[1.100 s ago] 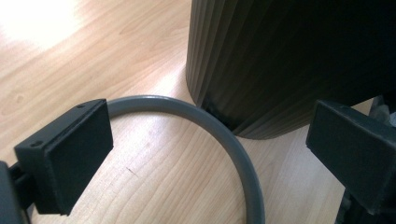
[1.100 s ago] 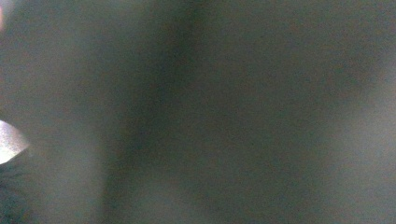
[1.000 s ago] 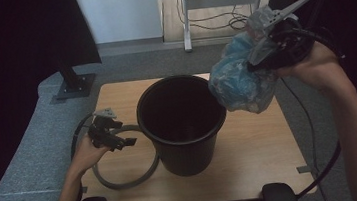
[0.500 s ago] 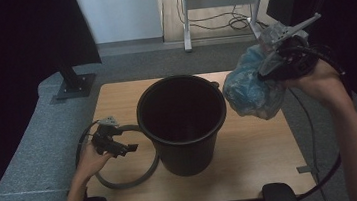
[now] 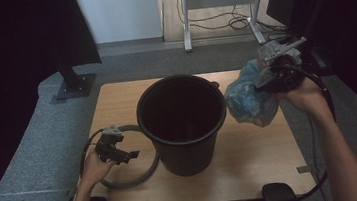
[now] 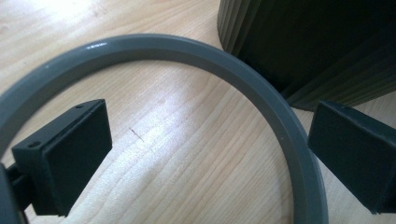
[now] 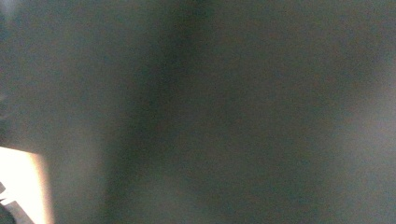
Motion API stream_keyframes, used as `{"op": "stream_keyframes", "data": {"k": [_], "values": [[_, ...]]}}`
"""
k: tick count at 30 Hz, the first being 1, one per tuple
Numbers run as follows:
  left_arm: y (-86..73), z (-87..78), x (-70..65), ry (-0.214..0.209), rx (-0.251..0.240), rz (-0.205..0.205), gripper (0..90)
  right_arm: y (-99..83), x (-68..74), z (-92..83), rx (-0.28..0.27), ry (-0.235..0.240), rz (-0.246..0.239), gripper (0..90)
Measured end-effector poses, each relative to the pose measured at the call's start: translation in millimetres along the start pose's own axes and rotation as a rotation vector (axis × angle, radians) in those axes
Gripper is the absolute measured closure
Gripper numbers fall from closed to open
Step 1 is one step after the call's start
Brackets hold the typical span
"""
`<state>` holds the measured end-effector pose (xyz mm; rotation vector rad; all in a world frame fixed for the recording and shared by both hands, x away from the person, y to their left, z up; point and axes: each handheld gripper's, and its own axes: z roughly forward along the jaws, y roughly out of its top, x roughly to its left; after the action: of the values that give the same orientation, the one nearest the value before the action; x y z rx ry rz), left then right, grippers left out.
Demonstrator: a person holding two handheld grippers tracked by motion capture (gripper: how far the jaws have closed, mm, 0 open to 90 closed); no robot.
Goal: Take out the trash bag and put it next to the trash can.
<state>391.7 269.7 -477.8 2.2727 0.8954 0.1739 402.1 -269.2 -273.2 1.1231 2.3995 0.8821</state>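
Bag (image 5: 249, 100) clamped in right gripper (image 5: 264, 79) — beside bin (image 5: 183, 125); left gripper (image 5: 122, 154) open over ring (image 6: 261, 93).

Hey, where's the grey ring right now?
In the high view the grey ring lies flat on the wooden table, left of the black bucket and against its base, with the open left gripper just above it.

Blurred grey-green surface (image 7: 224, 112) close to the lens, bright patch (image 7: 21, 182) lower left
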Motion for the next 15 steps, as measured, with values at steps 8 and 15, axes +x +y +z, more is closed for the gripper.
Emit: {"op": "stream_keyframes", "data": {"k": [8,15], "values": [[-13.9,12.5,0.2,0.016,0.008,-0.019,0.0,-15.9,-3.7,39.6,0.019,-0.014,0.026,72.9],[-23.9,18.3,0.5,0.023,0.001,-0.037,0.0,-32.2,-8.7,75.5,0.034,-0.027,0.058,72.5]]}}
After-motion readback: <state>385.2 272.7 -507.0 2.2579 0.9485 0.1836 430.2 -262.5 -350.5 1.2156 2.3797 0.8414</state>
